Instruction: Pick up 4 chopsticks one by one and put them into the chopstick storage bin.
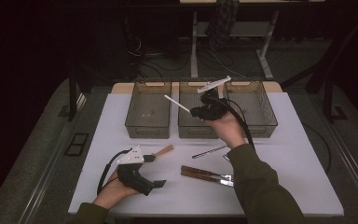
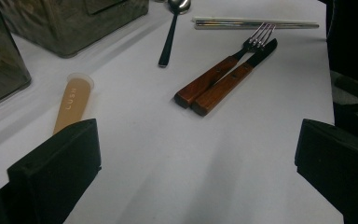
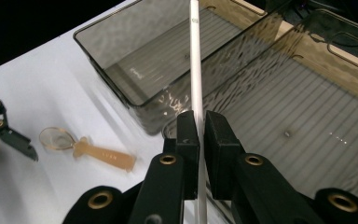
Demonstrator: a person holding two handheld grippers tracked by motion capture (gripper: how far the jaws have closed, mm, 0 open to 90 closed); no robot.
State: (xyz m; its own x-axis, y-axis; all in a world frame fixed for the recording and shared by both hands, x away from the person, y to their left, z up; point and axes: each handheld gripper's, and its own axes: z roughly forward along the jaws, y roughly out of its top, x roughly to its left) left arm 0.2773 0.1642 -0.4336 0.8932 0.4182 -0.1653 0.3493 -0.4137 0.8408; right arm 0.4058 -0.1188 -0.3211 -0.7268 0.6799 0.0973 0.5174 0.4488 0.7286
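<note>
My right gripper [image 1: 199, 111] hovers over the middle grey bin [image 1: 196, 129], shut on a thin white chopstick [image 1: 177, 103] that sticks out to the left. In the right gripper view the jaws [image 3: 201, 123] pinch the chopstick [image 3: 195, 56] above the bin's rim [image 3: 279, 42]. My left gripper [image 1: 154, 171] rests at the table's front left, open, with nothing between its jaws [image 2: 196, 172]. Ahead of it lie a wood-handled fork [image 2: 223, 67] and knife [image 2: 235, 79], a dark spoon [image 2: 170, 32] and a tan plastic spoon [image 2: 72, 102].
Three grey bins stand side by side at the back: left bin [image 1: 148, 128], middle one, right bin [image 1: 252, 128]. A second white chopstick [image 2: 256, 23] lies beyond the fork. The fork and knife [image 1: 205, 175] sit near the front edge, by the right sleeve.
</note>
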